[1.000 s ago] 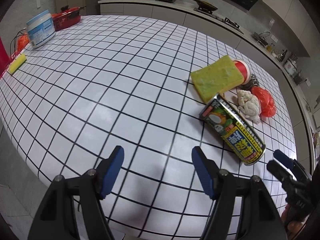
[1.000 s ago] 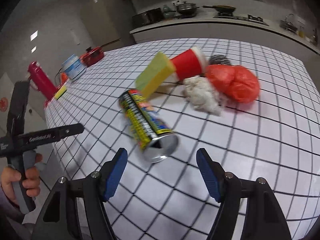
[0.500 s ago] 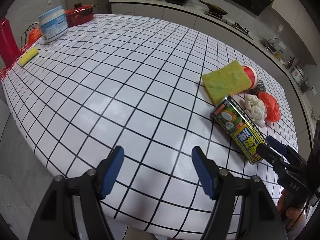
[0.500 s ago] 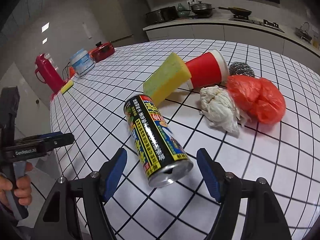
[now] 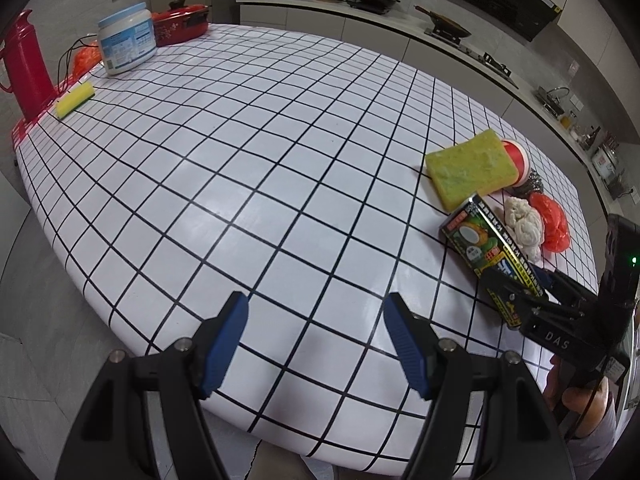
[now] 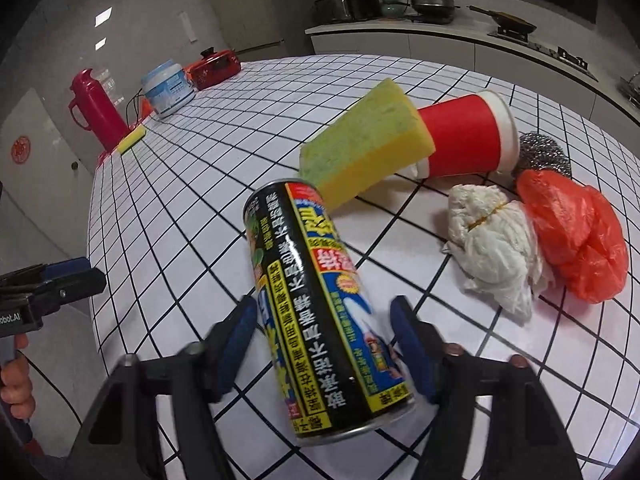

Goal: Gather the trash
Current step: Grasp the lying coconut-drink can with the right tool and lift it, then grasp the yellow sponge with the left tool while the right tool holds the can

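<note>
A black drink can (image 6: 316, 300) with yellow and blue print lies on its side on the white gridded table (image 6: 224, 168). My right gripper (image 6: 322, 312) straddles its lower half, and its jaws are closing with a thin gap still showing at each blue pad. In the left wrist view the same can (image 5: 480, 248) lies at the far right, with the right gripper (image 5: 532, 288) over its near end. Beyond it lie a crumpled white tissue (image 6: 492, 248) and a red plastic bag (image 6: 572, 232). My left gripper (image 5: 316, 308) stands open over bare table with nothing between its fingers.
A yellow-green sponge (image 6: 368, 144) leans on a tipped red paper cup (image 6: 464, 140), with a steel scourer (image 6: 544, 156) behind it. At the far left stand a red flask (image 5: 28, 64), a small sponge (image 5: 74, 100), a white tub (image 5: 126, 40) and a red pot (image 5: 180, 26).
My right gripper came forward and down over the can, so the can went from ahead of the fingers to between them, and the jaws narrowed. The left gripper drifted slightly and stayed open.
</note>
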{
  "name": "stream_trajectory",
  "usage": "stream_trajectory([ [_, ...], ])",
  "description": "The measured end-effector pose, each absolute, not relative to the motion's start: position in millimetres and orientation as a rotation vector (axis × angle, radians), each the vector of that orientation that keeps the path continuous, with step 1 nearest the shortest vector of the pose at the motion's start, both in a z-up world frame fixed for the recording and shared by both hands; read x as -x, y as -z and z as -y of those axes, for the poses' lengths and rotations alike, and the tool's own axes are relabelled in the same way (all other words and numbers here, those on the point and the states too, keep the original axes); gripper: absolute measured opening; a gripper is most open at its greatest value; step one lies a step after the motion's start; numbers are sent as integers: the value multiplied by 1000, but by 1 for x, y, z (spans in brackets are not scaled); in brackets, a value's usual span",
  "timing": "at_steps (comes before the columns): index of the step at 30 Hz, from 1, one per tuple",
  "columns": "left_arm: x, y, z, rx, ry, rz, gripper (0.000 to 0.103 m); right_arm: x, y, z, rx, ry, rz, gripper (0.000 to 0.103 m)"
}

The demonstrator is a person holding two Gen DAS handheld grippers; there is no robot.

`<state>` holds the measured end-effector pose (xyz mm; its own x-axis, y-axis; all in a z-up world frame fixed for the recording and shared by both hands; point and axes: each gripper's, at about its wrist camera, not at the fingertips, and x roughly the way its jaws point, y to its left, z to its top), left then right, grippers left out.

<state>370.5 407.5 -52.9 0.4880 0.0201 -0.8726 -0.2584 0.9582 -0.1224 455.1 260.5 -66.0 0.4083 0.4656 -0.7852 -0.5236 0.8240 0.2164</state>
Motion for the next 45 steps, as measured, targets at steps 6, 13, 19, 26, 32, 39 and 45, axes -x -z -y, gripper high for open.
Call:
stream_trajectory([
  [6,-377,55,-398,234,-138,-1057,71,-436,64,-250,79,-591,-958,58],
  [13,-393,59,-374,191,-50,-1074,71,-402,62,-168,-42,-328,-970,57],
  [19,-408,61,-343,128,55,-1081,71,-386,65,-113,-126,-202,-1011,64],
  [26,-423,58,-324,71,115,-1076,71,-412,69,-122,-110,-190,-1021,66],
  [32,-430,58,-318,81,69,-1068,71,-408,67,-115,-96,-141,-980,55],
  [39,-444,55,-291,35,92,-1016,71,-394,52,-58,-99,69,-843,55],
  [45,-465,59,-270,-100,143,-999,71,-400,53,-17,-142,219,-833,55],
])
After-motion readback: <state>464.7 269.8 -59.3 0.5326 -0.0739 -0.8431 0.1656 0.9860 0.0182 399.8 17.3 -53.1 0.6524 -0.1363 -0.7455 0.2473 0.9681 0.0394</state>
